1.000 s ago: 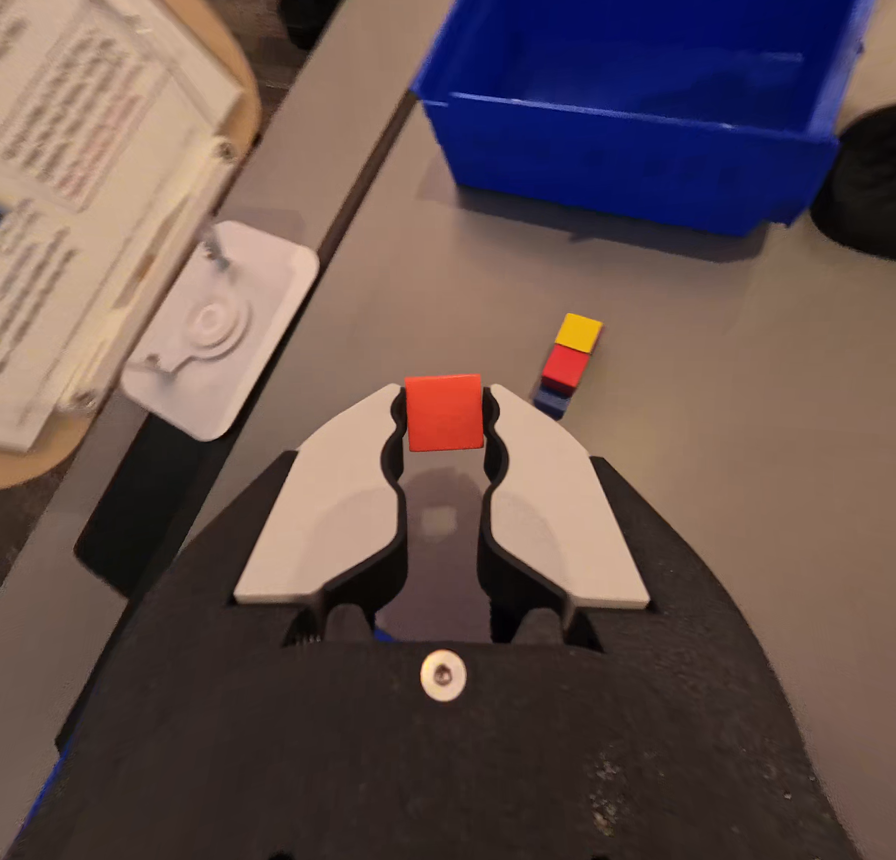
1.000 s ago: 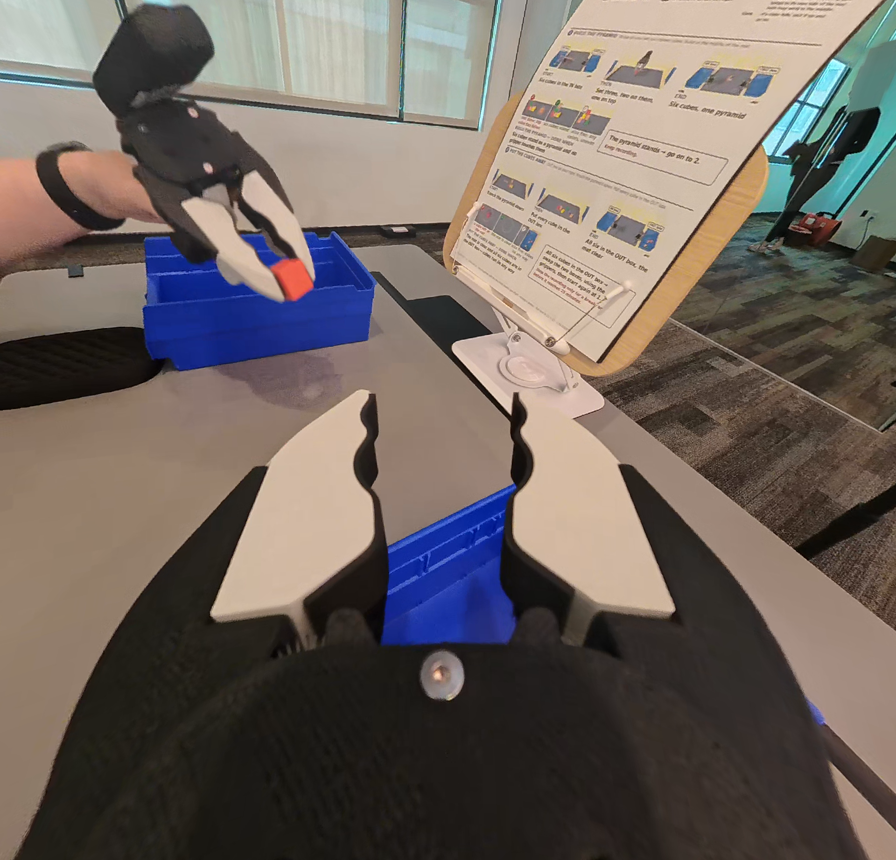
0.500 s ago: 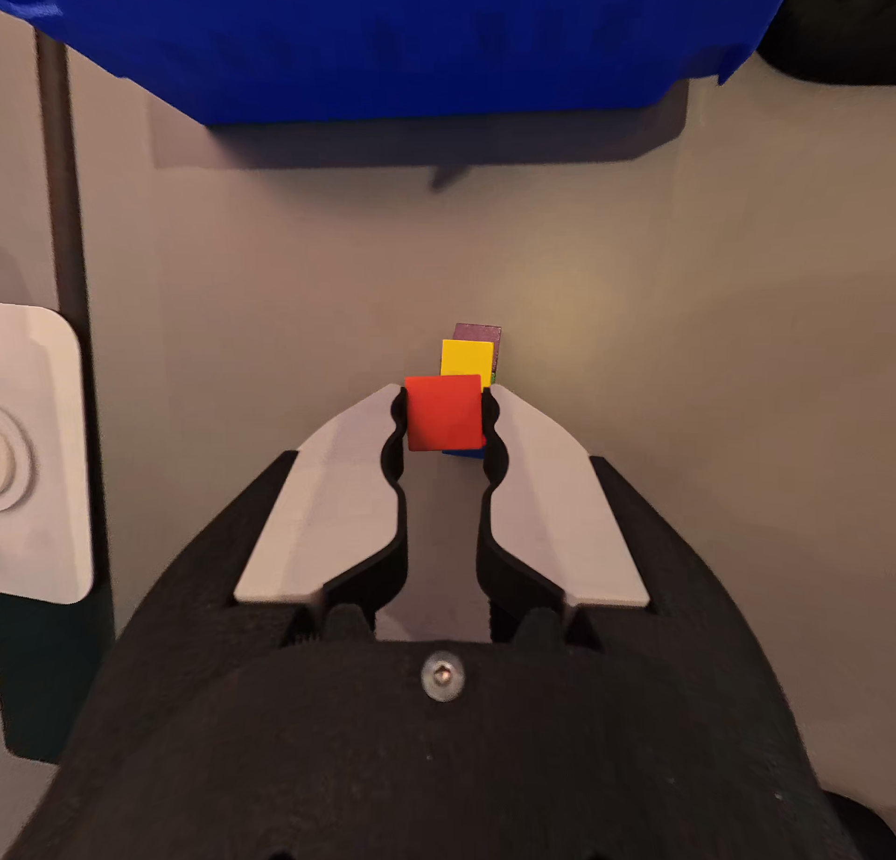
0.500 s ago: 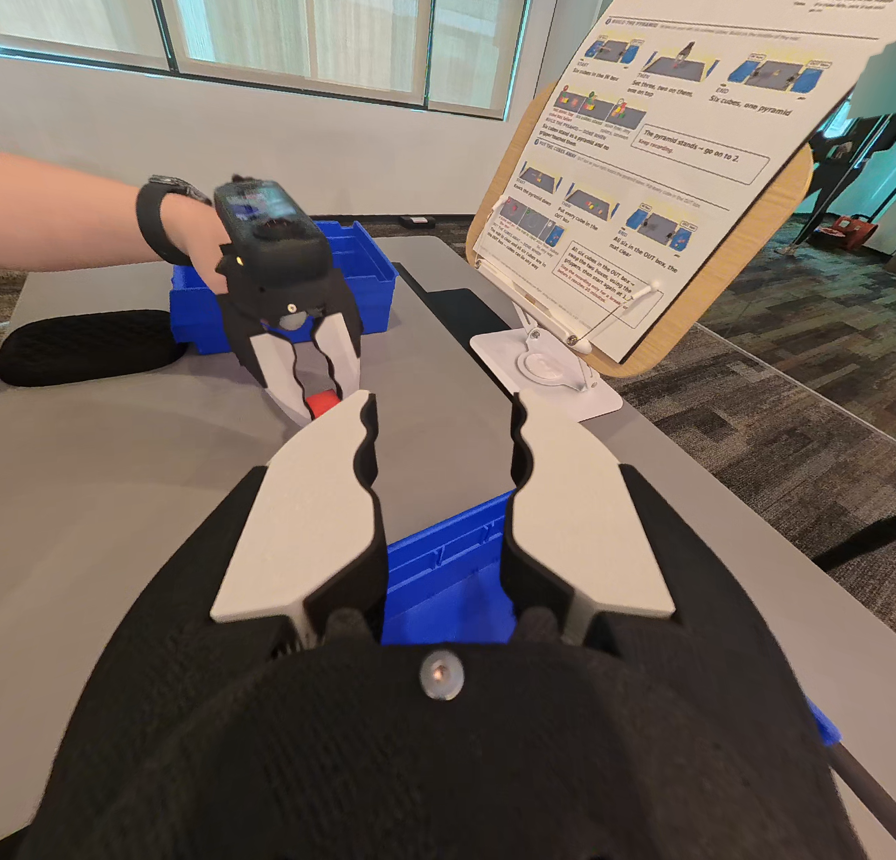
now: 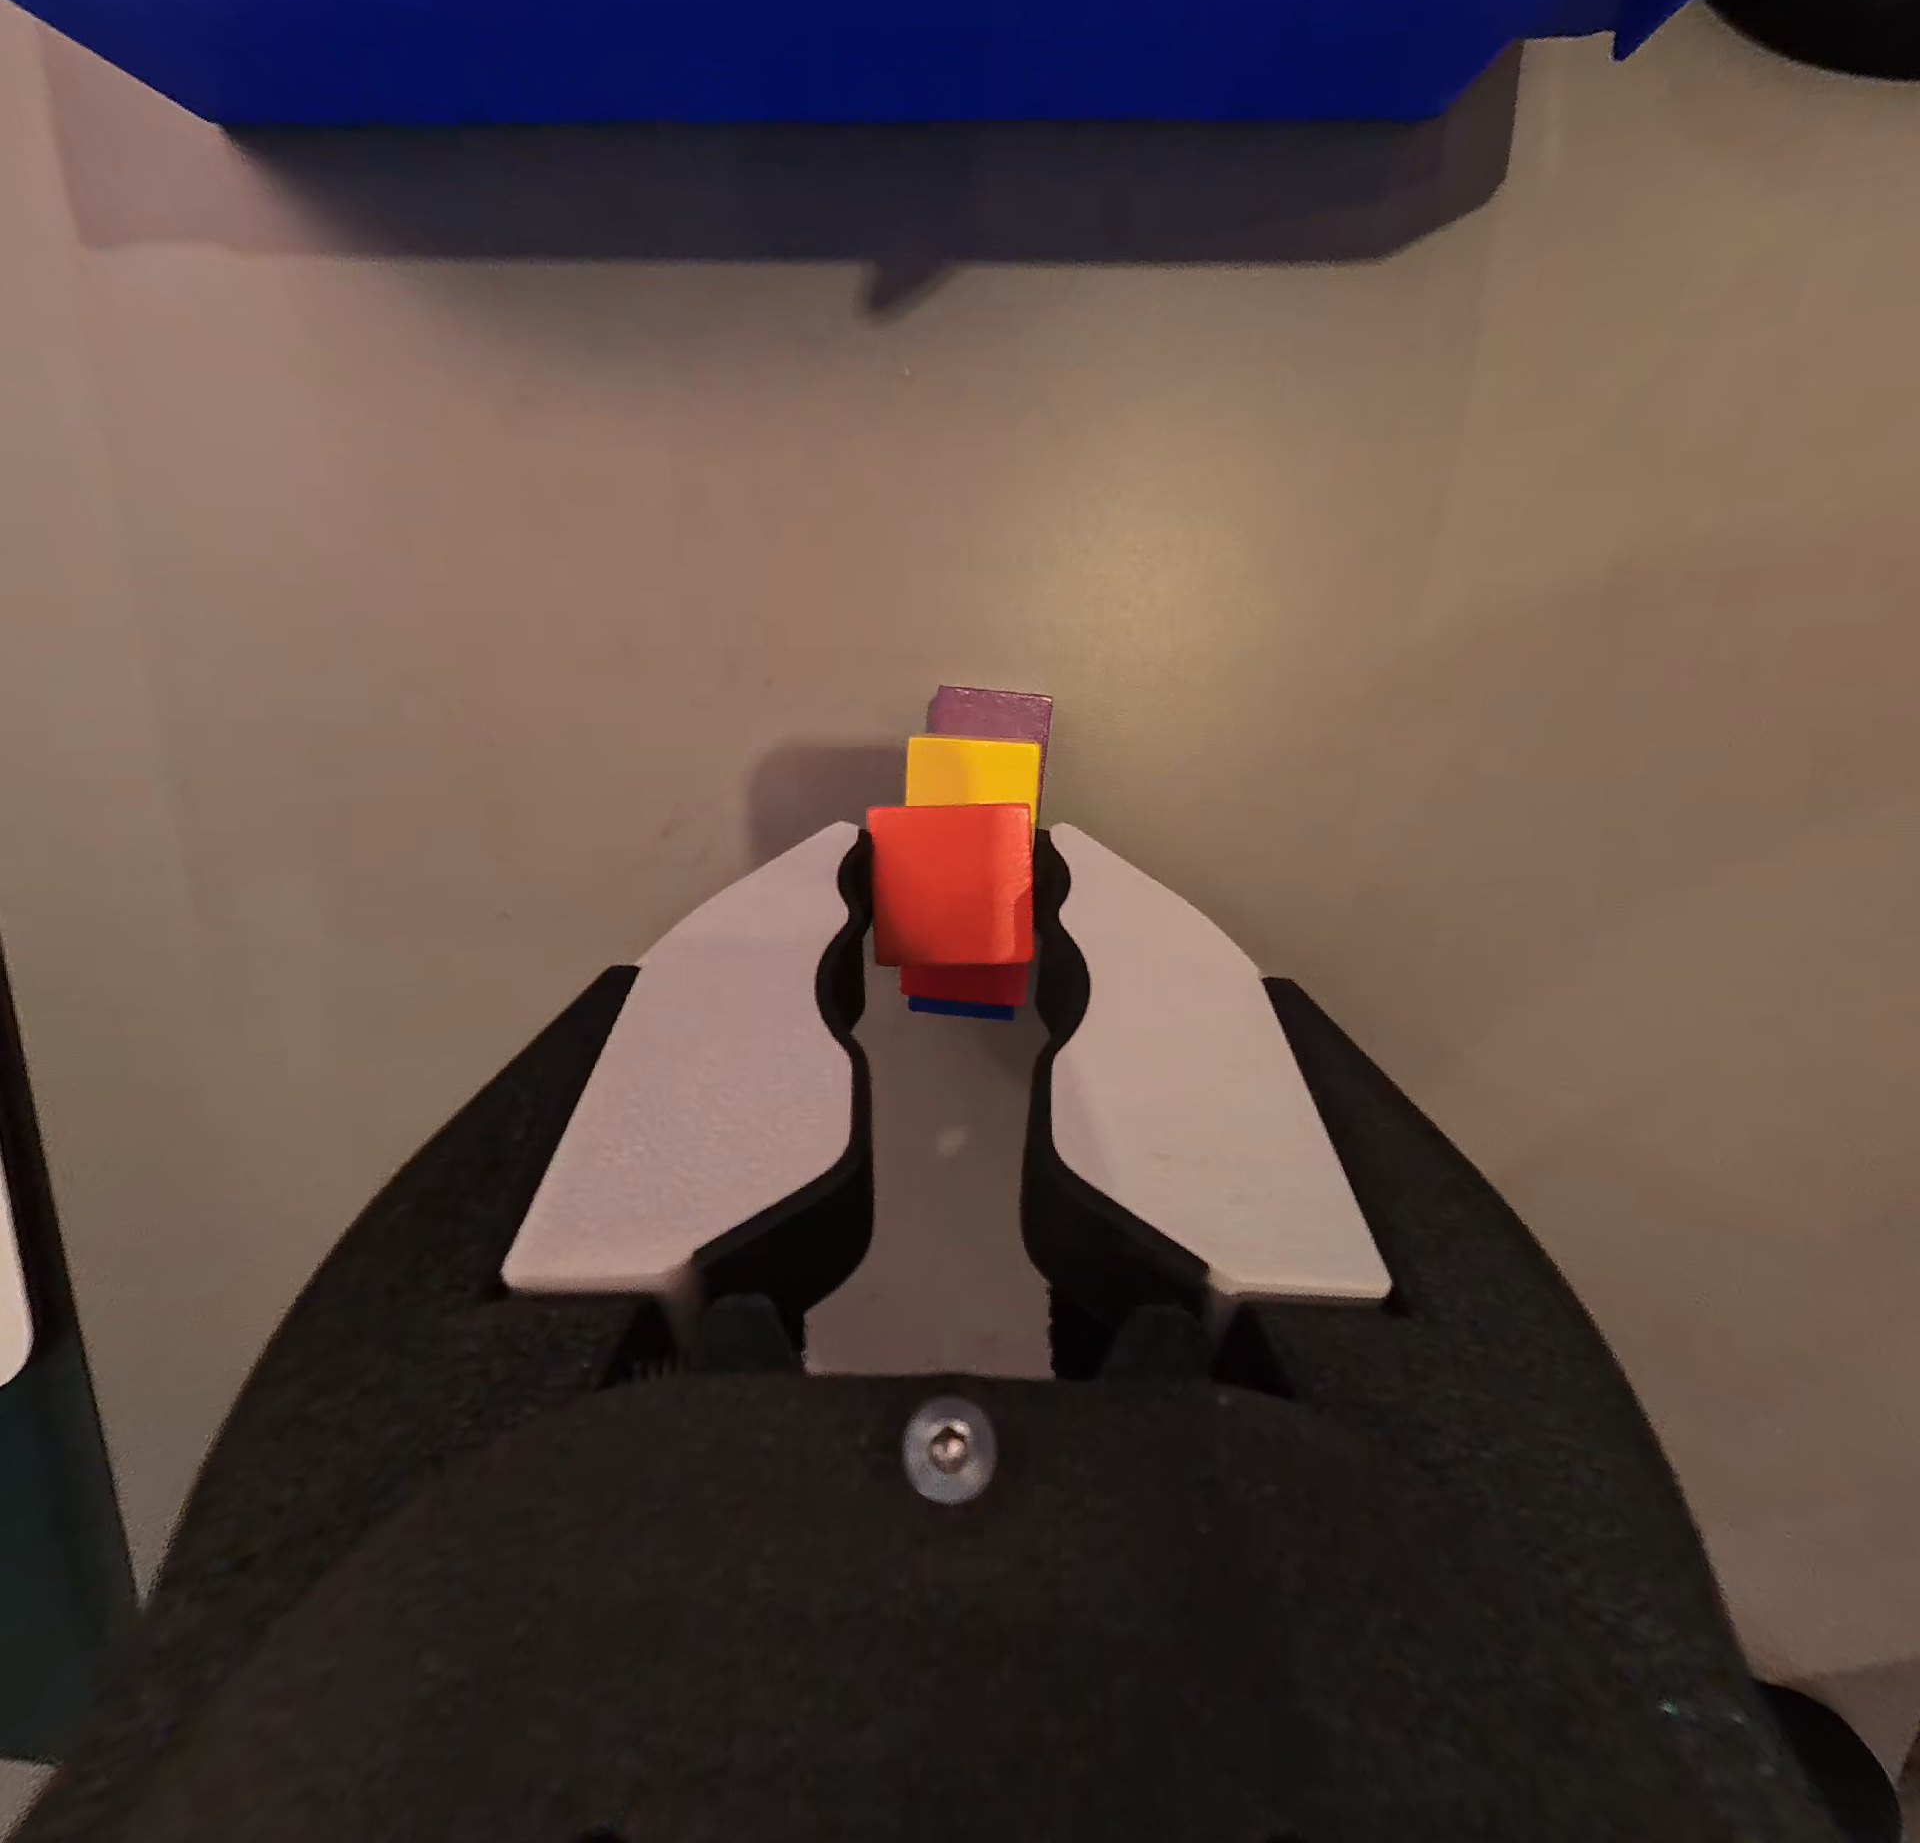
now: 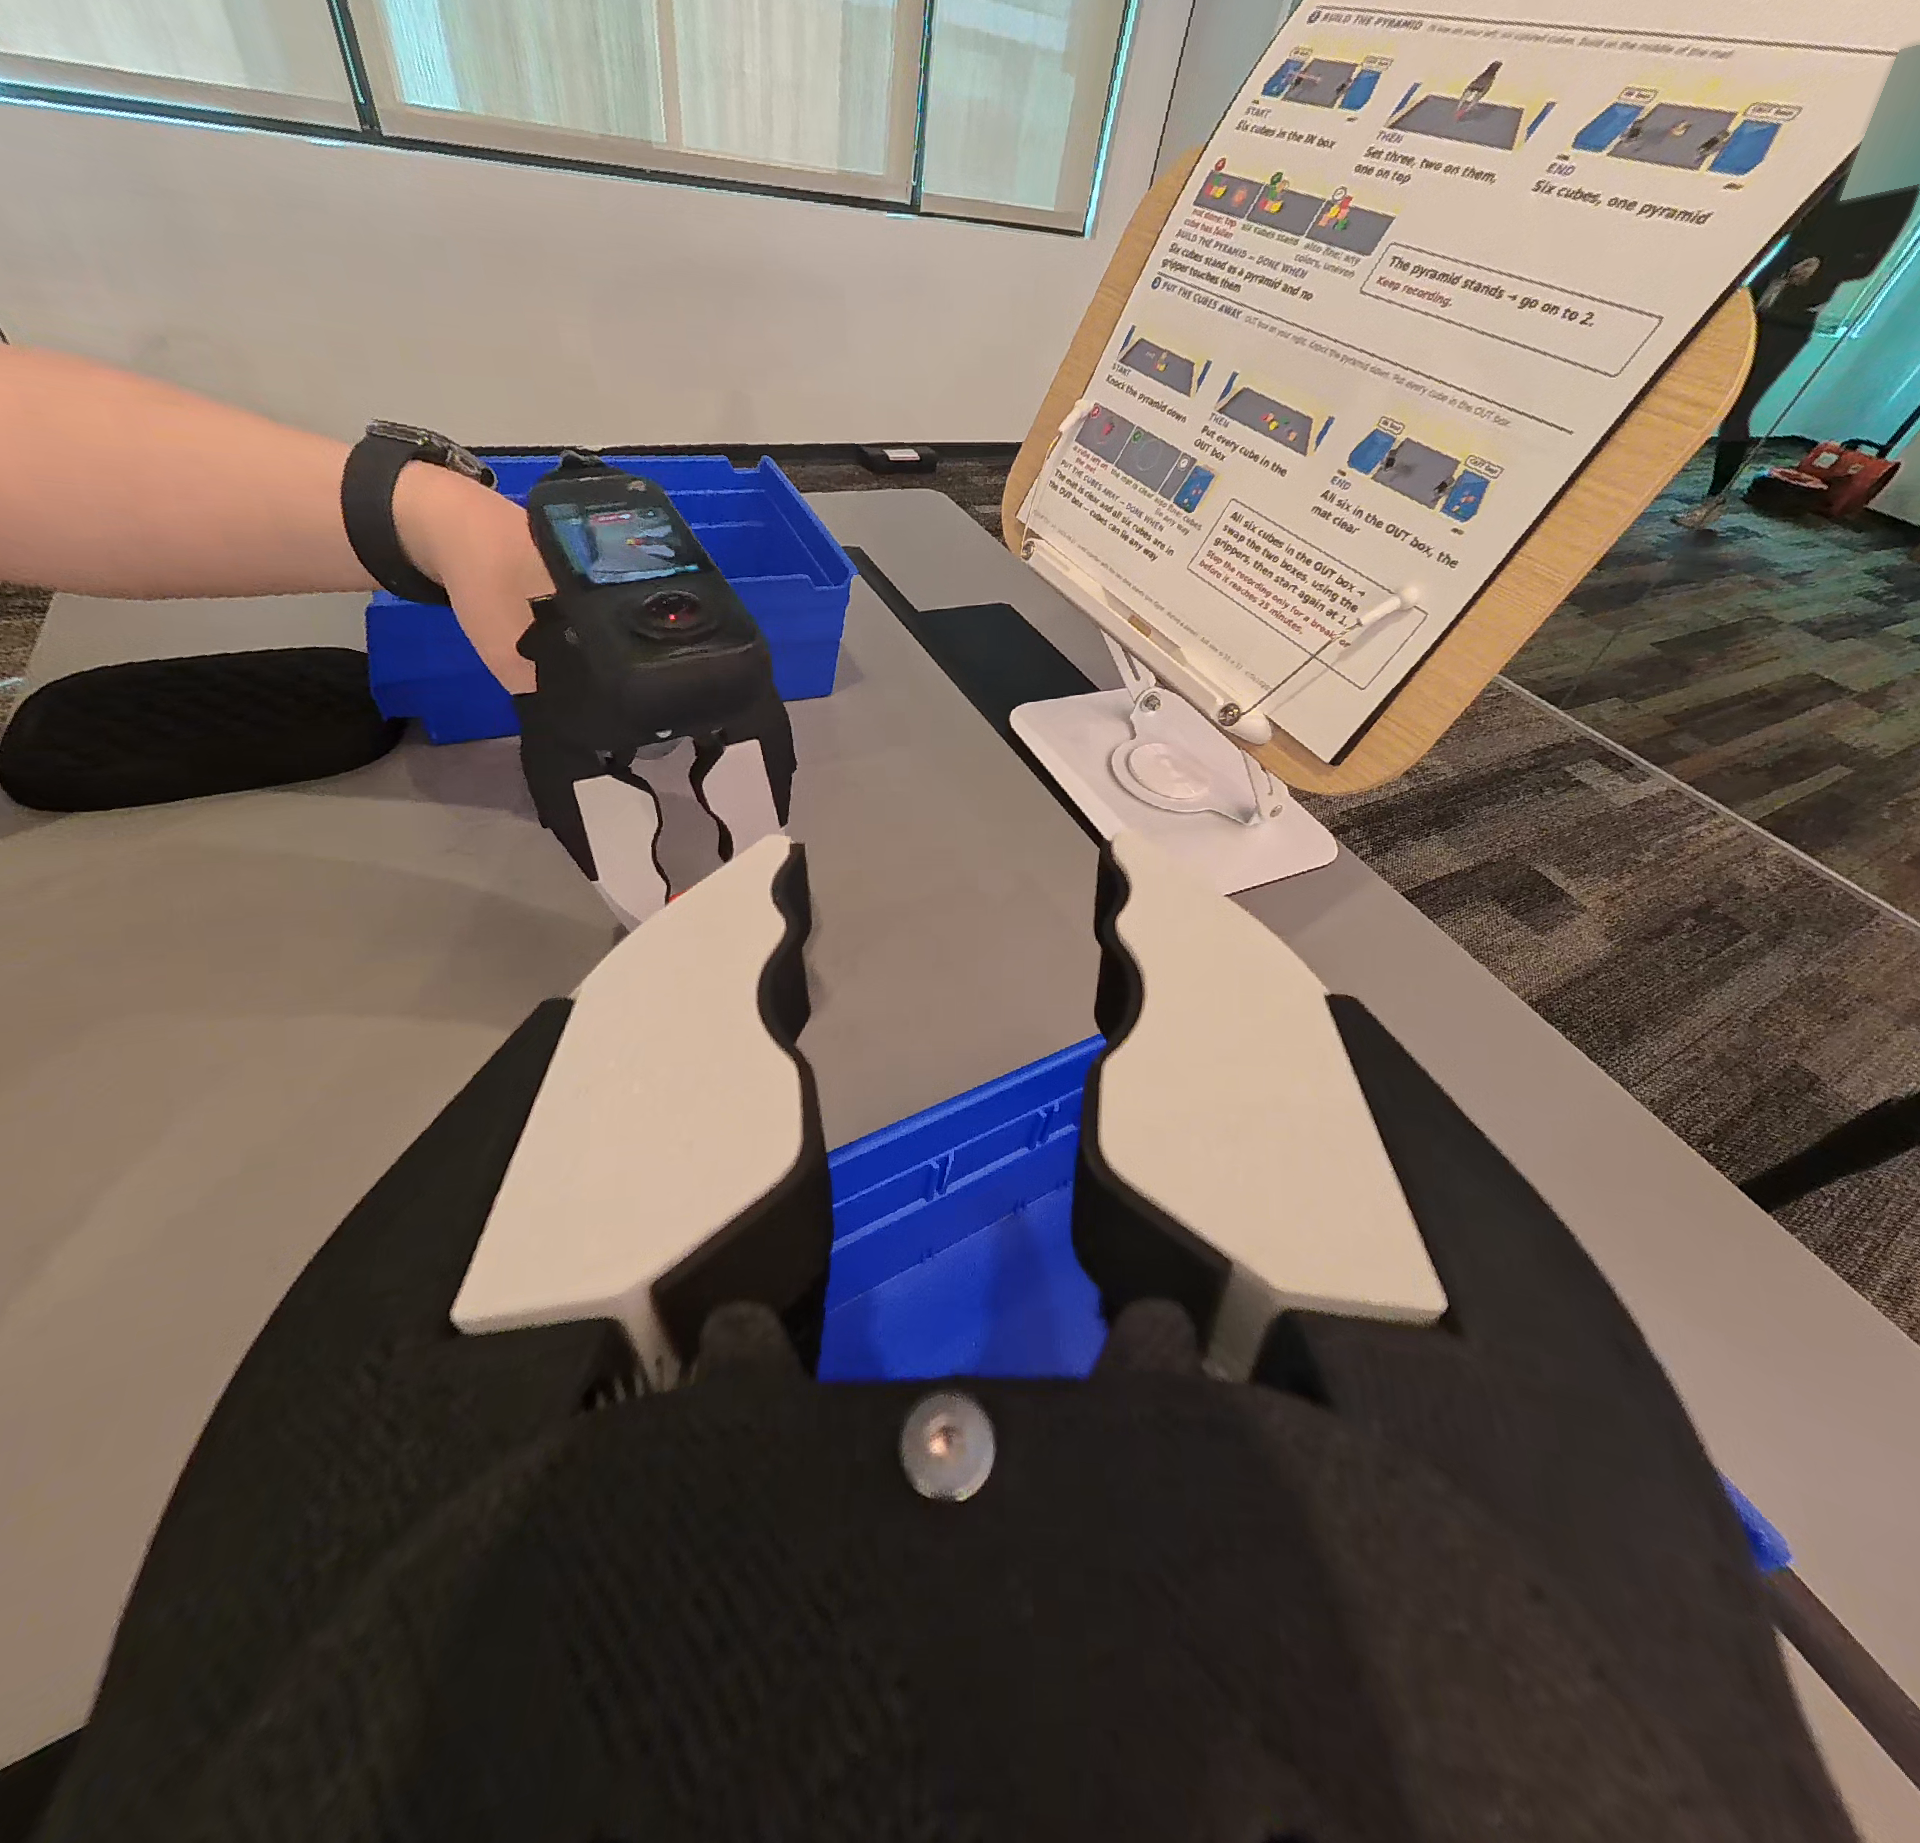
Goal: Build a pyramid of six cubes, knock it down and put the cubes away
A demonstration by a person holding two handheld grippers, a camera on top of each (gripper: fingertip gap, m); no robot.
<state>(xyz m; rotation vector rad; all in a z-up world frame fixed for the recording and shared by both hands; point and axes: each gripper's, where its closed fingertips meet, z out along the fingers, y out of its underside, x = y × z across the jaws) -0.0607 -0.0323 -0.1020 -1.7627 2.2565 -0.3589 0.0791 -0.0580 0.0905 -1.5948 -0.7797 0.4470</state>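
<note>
On the left, a black padded rest lies on the grey tabletop, and beside it a person's hand brings the left gripper down, its fingers clenched on an orange-red cube. That cube hangs just above a short row of cubes already on the tabletop: a purple cube farthest off, a yellow cube in front of it, then slivers of a red cube and a blue cube under the held one. How they are stacked I cannot tell from this angle. I would say the pyramid is partly built, the held cube not yet set down; the knocking-down and putting away remain.

Behind the hand sits a blue bin. Further right, the right gripper idles with its fingers released and nothing between them, above a second blue bin. At the right edge an instruction board leans on a white stand. Beyond are windows, a pale wall and patterned carpet.
</note>
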